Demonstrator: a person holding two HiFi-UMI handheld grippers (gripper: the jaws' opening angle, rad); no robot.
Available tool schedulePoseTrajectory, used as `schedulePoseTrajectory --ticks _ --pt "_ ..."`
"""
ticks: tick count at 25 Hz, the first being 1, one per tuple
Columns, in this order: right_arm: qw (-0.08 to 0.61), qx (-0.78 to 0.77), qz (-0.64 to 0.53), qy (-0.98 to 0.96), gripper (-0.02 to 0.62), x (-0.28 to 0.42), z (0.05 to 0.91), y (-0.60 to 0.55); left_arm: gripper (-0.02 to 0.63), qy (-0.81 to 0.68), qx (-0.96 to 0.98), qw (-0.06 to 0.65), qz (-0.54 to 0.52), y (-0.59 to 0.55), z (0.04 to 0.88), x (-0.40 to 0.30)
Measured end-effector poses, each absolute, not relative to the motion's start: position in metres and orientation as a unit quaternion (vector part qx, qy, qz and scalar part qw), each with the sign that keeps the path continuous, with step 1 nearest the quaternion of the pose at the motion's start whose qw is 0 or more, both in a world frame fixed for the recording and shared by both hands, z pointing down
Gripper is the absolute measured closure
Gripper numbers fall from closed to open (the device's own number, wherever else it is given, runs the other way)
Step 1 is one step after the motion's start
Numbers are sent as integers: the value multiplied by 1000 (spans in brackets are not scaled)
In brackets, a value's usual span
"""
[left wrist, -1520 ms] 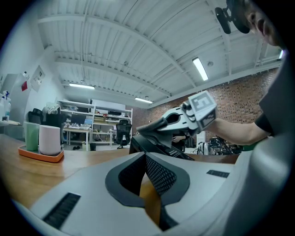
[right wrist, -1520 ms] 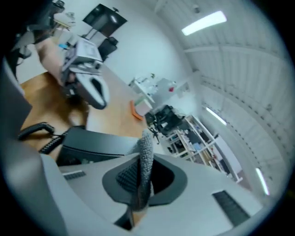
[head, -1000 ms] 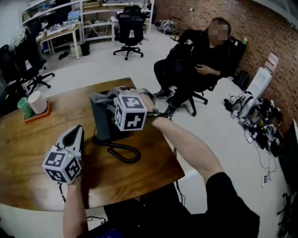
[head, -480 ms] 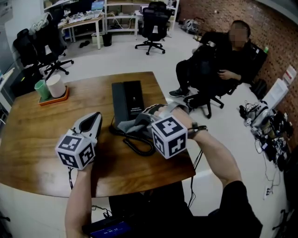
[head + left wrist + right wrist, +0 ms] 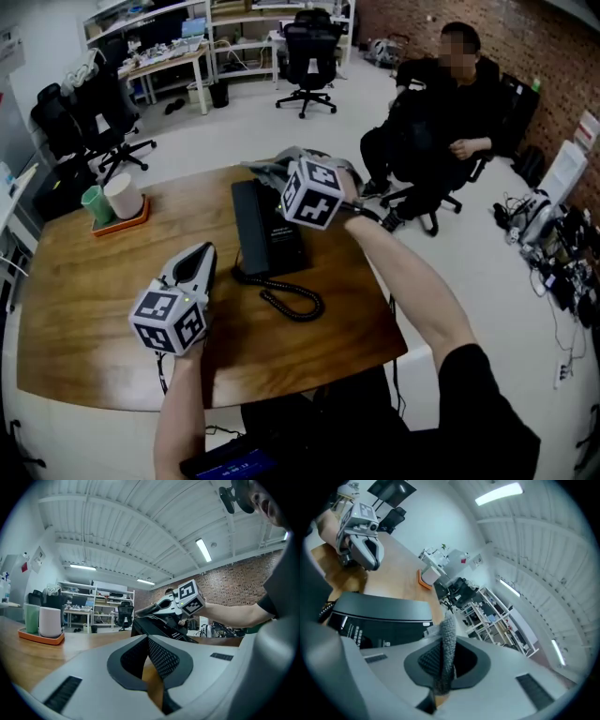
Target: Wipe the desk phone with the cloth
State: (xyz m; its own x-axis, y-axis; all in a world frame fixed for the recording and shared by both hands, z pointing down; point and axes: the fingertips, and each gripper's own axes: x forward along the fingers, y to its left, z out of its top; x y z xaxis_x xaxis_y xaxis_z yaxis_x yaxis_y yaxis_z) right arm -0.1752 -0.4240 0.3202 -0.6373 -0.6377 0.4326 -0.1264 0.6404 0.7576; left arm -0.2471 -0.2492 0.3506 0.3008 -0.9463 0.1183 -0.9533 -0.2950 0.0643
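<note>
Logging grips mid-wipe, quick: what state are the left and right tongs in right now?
Left tongs: closed, nothing between them.
Right tongs: closed on the cloth.

I see a black desk phone [image 5: 267, 225] on the brown wood-grain table [image 5: 75, 291], a grey woven cloth [image 5: 448, 639], and an orange tray [image 5: 128, 217] at its far left corner, carrying a green cup [image 5: 94, 204] and a white cup [image 5: 123, 195].

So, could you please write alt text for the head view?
The right gripper holds a grey cloth at the far end of a black desk phone on a wooden table. The left gripper, shut and empty, is over the table to the phone's left, near its coiled cord.
</note>
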Motion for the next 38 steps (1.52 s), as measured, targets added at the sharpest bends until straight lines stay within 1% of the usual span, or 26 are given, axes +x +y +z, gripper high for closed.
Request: schedulePoseTrajectory --ticks 3,7,15,18,20,25,27,31,38 --pt "376 203 -371 -825 571 -177 329 -414 615 -591 803 65 30 -245 351 -246" --pt "400 128 -423 -803 571 -174 341 -355 615 -594 802 61 31 -240 348 -252" --pt "444 3 -501 -743 571 -133 394 -254 615 -589 805 62 29 -244 351 -250" --pt "463 -57 -491 -736 571 -119 405 -239 615 -589 805 62 28 -247 354 -251" --pt "459 -40 -466 -755 569 -113 397 -256 615 -584 809 61 28 -252 355 -248" --pt "377 167 -415 -811 569 -140 325 -358 615 -587 806 66 33 -246 352 -248" --pt "364 217 -397 -814 569 -150 314 -393 615 -587 806 66 33 -246 352 -248" --pt "381 227 -393 -805 569 -165 324 -419 615 -588 806 67 31 -244 352 -245" --pt "419 162 -445 -775 571 -154 339 -374 615 -587 806 64 35 -245 349 -246"
